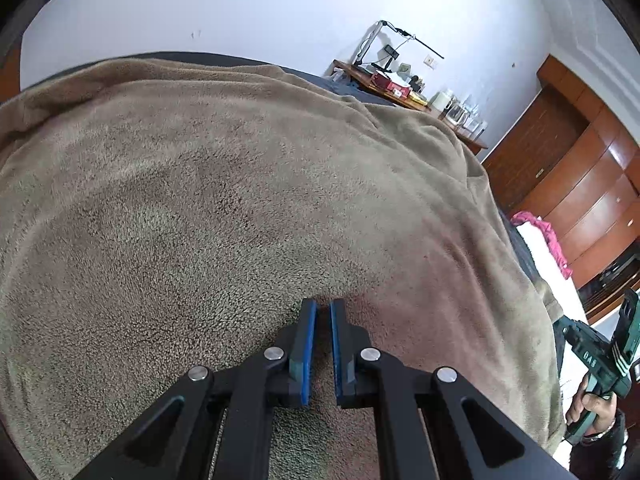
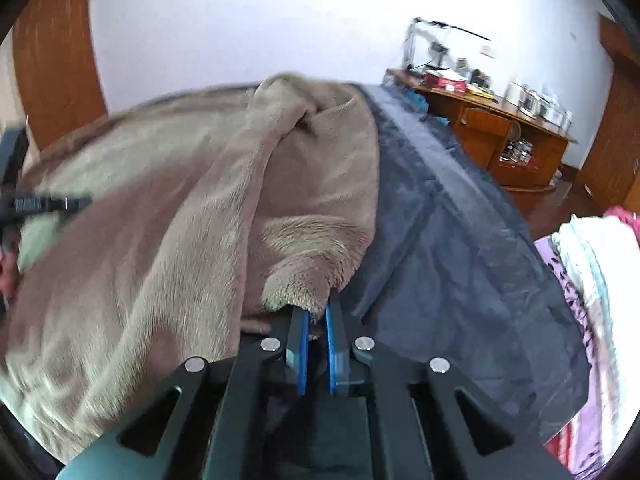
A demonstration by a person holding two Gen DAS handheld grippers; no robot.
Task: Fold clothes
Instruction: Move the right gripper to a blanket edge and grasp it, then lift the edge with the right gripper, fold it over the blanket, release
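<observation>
The soft, bulky taupe fleece garment [image 2: 168, 208] drapes limply; right hand-held gripper [image 2: 317, 312] pinches its bunched edge, left hand-held gripper [image 1: 323, 307] hovers nearly closed, empty.

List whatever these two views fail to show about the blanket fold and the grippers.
- Right wrist view: motion blur smears the brown fleece blanket and desk clutter.
- Right gripper: fabric bunched at its tips covers them; how deep the pinch goes is hidden.
- Left wrist view: the left gripper covers the blanket under it; contact unclear.
- Blanket edges run past both frames.
</observation>
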